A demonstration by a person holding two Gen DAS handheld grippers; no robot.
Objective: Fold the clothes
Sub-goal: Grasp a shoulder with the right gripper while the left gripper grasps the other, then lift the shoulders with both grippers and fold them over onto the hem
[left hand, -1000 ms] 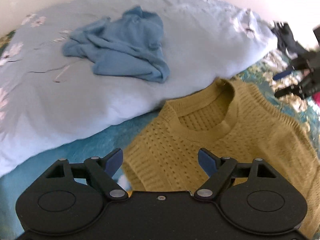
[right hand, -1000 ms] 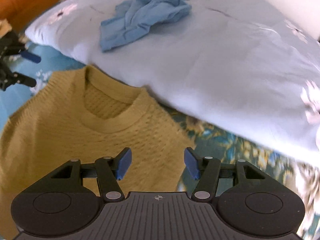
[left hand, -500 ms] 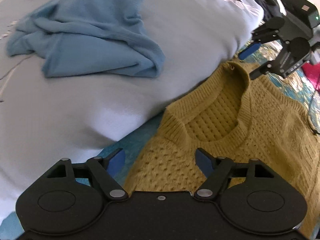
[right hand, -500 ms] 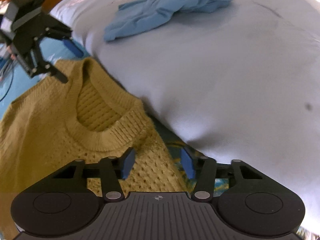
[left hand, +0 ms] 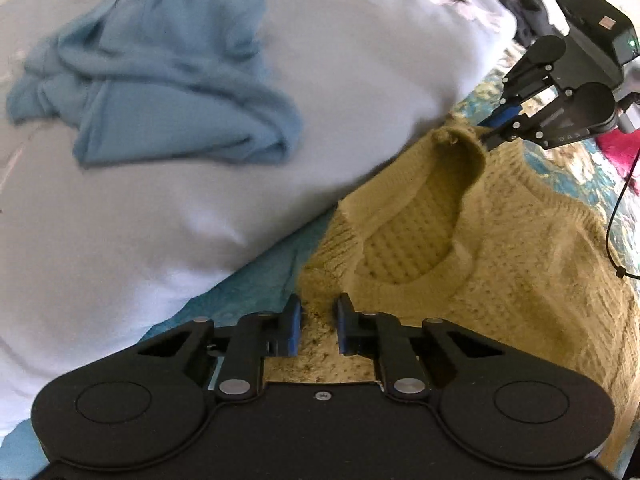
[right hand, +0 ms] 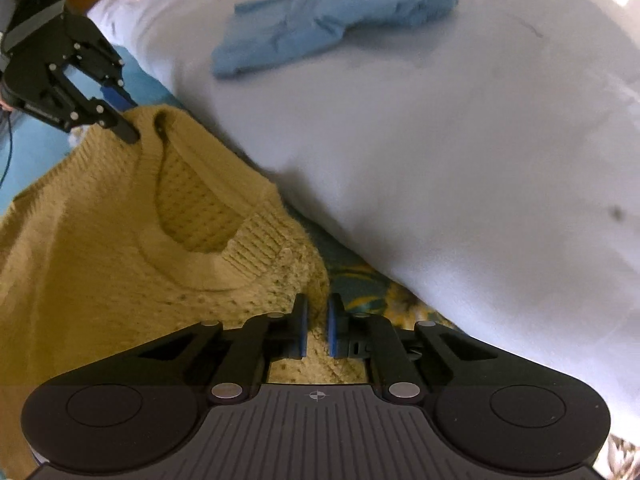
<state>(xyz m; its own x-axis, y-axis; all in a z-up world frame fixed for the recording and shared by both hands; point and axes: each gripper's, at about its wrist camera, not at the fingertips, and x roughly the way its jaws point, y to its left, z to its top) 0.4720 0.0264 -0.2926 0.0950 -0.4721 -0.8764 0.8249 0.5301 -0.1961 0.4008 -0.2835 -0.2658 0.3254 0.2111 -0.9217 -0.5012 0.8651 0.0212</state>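
The left gripper [left hand: 318, 322] has just been closing and its jaws are clamped on the shoulder edge of the yellow sweater [left hand: 500, 264], low in the middle of its frame. The right gripper [right hand: 317, 322] has likewise just closed on the sweater's other shoulder, beside the collar. The sweater spreads across the lower part of both views on a patterned bedspread [left hand: 560, 160]. Above it lies a pale duvet [left hand: 160, 220], with a crumpled blue garment [left hand: 168, 100] on top at upper left.

Both wrist views look down, close, sharing the sweater [left hand: 500, 248].
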